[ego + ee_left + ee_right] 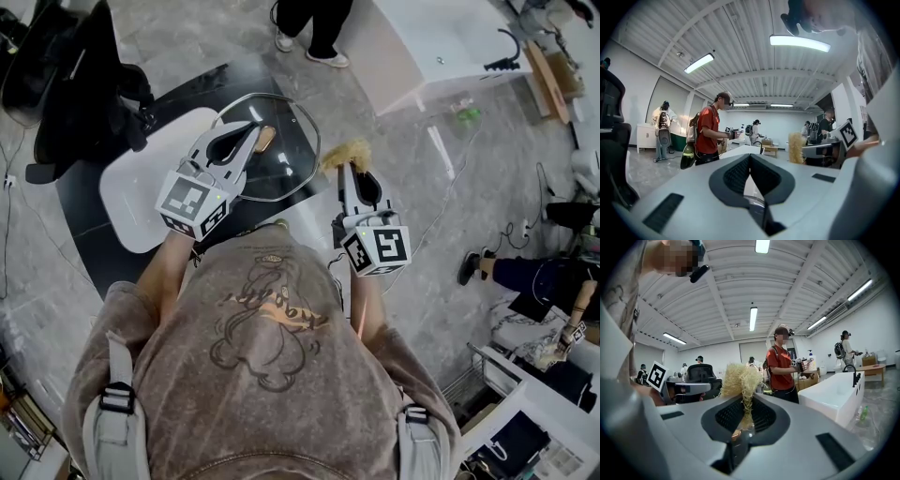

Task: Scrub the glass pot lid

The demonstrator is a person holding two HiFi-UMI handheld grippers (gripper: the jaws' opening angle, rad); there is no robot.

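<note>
Lid: glass pot lid [292, 161], metal-rimmed, was seen flat from above in the head view, over the near edge of the black bench [84, 234].
Knob: a brown knob [266, 139] was seen at the lid's middle, just past the left jaw tips.
Left hand-held gripper [253, 137] [750, 157]: was held level above the lid with its jaws closed together. Nothing was seen clamped between them, and contact with the lid could not be told.
Right hand-held gripper [349, 174] [746, 403]: was held level beside the lid, with its jaws clamped on a straw-coloured fibre scrubber [345, 153] [739, 378].
Scrubber: its tuft was seen standing up past the jaw tips, near the lid's rim but apart from it.
Surroundings: a white oval tray [141, 192] was seen on the bench.
</note>
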